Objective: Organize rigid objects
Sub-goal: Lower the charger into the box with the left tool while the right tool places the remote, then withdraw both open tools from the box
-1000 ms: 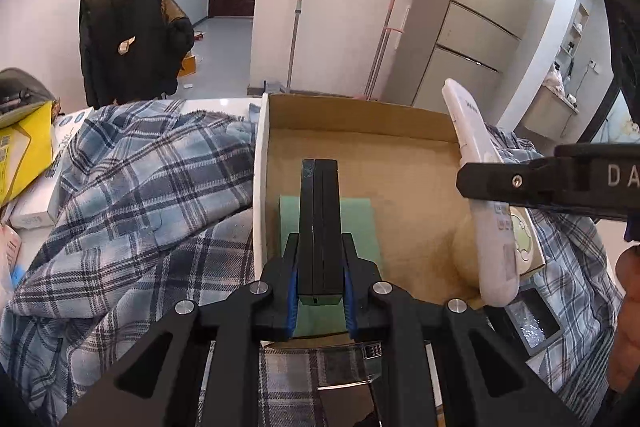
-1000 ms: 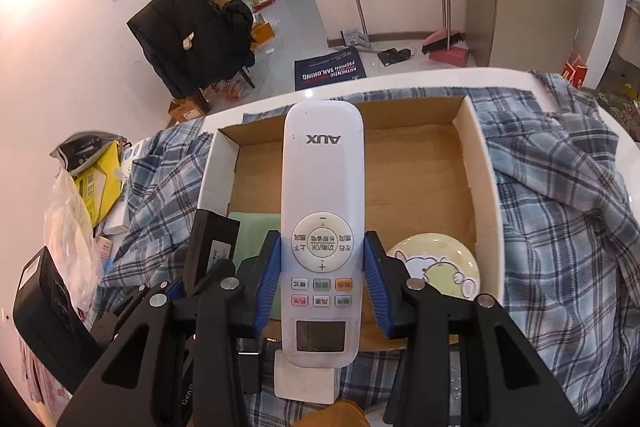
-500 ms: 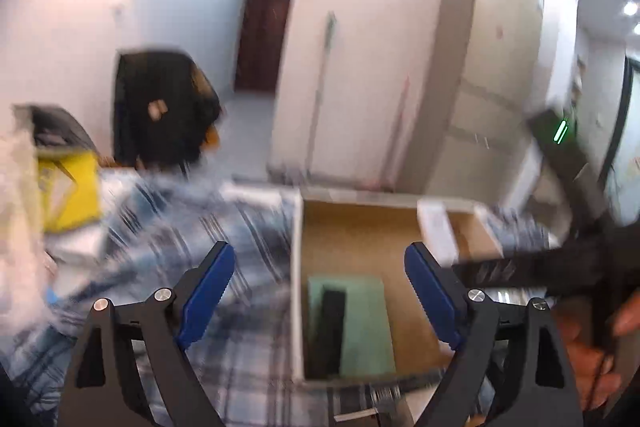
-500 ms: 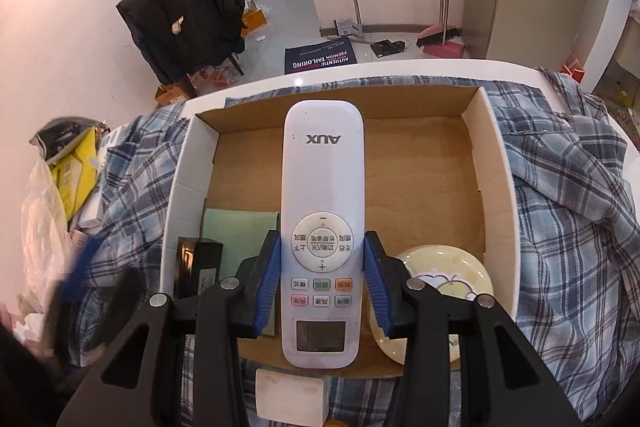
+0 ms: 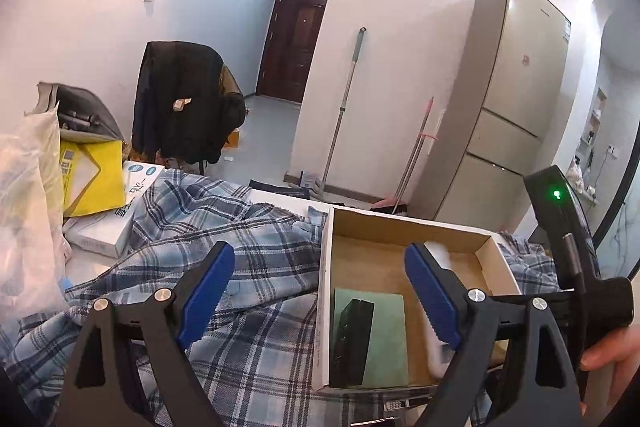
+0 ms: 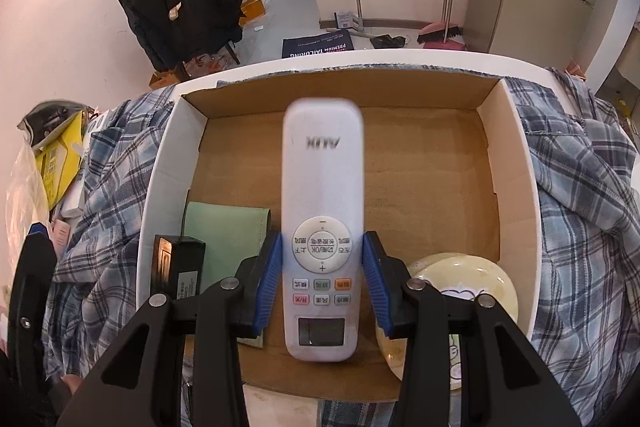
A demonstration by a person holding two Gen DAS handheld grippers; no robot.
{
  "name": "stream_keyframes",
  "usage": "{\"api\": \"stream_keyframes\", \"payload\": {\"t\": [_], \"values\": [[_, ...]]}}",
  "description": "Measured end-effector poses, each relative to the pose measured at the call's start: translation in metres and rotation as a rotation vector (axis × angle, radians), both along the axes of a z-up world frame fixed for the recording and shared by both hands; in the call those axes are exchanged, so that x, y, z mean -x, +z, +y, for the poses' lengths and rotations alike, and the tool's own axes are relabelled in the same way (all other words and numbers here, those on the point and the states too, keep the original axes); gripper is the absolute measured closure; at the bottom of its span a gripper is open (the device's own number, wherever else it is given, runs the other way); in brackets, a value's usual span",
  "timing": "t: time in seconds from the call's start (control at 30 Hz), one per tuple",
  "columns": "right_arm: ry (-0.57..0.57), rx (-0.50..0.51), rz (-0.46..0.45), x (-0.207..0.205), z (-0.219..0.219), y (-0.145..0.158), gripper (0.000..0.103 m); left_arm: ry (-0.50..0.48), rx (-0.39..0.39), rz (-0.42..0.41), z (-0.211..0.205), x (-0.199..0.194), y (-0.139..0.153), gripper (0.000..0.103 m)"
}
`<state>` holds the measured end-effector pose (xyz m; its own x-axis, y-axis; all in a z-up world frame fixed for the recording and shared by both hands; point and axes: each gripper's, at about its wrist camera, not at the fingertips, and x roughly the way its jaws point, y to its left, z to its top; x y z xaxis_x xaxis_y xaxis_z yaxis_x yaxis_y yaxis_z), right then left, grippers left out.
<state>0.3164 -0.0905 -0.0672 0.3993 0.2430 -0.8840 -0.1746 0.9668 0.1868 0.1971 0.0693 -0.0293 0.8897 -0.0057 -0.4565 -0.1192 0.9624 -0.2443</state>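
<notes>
Blurred white remote point(image 6: 322, 187), plate point(image 6: 480, 279) half-hidden.

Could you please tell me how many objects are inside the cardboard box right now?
4: black box at left wall, green card beside it, white remote in the middle, yellow plate at near right. Others may be hidden.

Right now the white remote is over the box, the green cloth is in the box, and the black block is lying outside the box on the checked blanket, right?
Not quite. The black block is inside the cardboard box, at its left wall, partly on the green cloth; the right wrist view shows it. The white remote is over the box, as you said.
</notes>
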Motion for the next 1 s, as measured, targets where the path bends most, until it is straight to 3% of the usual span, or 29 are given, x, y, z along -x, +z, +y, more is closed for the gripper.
{"api": "stream_keyframes", "payload": {"t": [0.07,0.3,0.63,0.9,1.0], "values": [[0.004,-0.012,-0.014,0.005,-0.004,0.008,0.046,0.008,-0.002,0.001,0.001,0.0,0.0,0.014],[0.001,-0.012,-0.134,0.038,-0.034,0.056,0.046,0.003,-0.001,-0.035,-0.002,0.007,0.013,0.014],[-0.036,-0.062,-0.257,0.106,-0.082,0.112,0.046,-0.017,-0.086,-0.221,-0.015,0.059,0.087,0.014],[-0.042,-0.114,-0.355,0.16,-0.093,0.124,0.044,-0.136,-0.16,-0.27,-0.044,0.114,0.11,0.014],[-0.031,-0.097,-0.39,0.172,-0.092,0.122,0.044,-0.154,-0.14,-0.262,-0.05,0.127,0.107,0.014]]}}
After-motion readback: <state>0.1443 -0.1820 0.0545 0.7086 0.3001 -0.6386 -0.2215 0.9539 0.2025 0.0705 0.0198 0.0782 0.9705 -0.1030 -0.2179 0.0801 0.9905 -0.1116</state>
